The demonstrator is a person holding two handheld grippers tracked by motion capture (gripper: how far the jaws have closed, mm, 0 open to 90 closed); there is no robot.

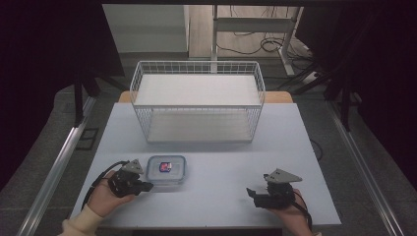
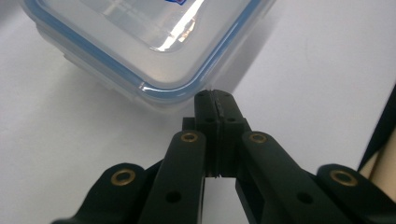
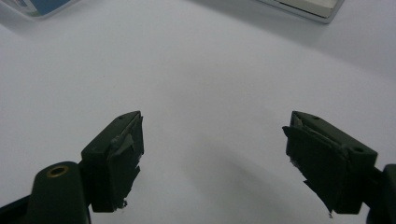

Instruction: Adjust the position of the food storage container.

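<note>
A lidded box point(image 1: 166, 170) sits near the table's point(image 1: 221, 147) front-left, before a wire basket point(image 1: 196, 101). The left gripper point(image 1: 145, 186), jaws pressed together, nearly touches its corner. The right gripper point(image 1: 251, 193) gapes wide near the front edge.

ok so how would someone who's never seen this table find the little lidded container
Start at the white wire basket at the far side of the pale table, then come toward the person's side and a little left. The container sits there, just beside the left hand-held gripper. It is a low clear box with a blue-rimmed lid and a small red-and-blue label.
</note>
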